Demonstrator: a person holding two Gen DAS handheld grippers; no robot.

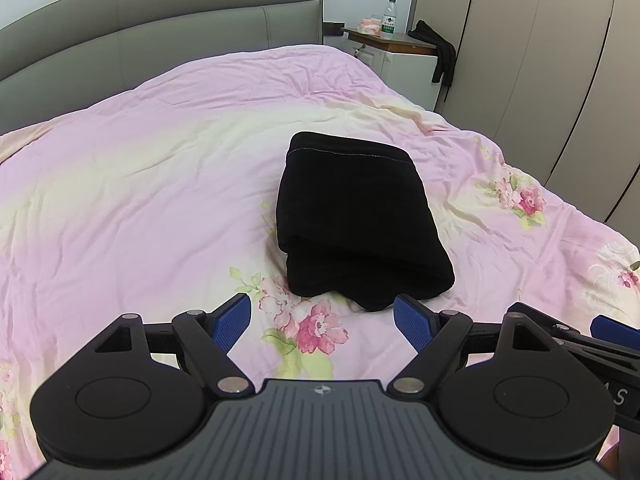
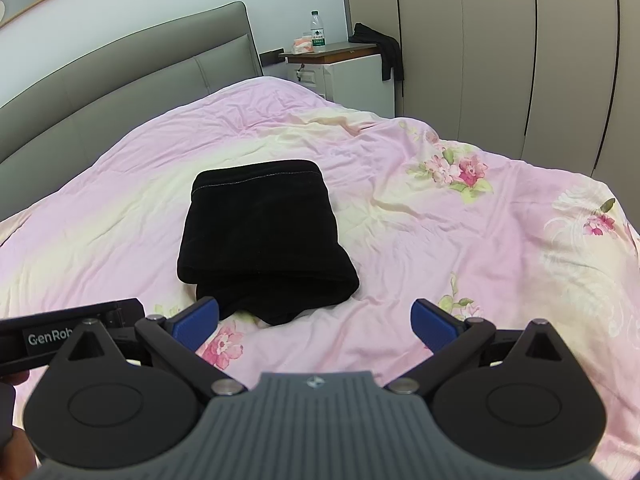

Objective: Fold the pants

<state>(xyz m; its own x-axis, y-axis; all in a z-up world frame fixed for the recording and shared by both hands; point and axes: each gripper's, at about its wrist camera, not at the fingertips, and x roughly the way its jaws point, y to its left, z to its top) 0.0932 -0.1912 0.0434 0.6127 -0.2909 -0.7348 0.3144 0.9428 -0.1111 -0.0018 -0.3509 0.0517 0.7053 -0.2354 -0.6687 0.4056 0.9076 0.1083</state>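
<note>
Bed [image 1: 120, 208], covered by a pink floral quilt, bearing all else; pants [image 1: 356, 220], black, laid near the quilt's middle as a compact layered bundle, a loose edge protruding at the near end, folding judged essentially done; left gripper [image 1: 322, 322], jaws spread wide, nothing held, just short of the bundle; right gripper [image 2: 316, 322], likewise wide and empty; if tidying is wanted, the protruding edge is best tucked under without the layers being dragged.
</note>
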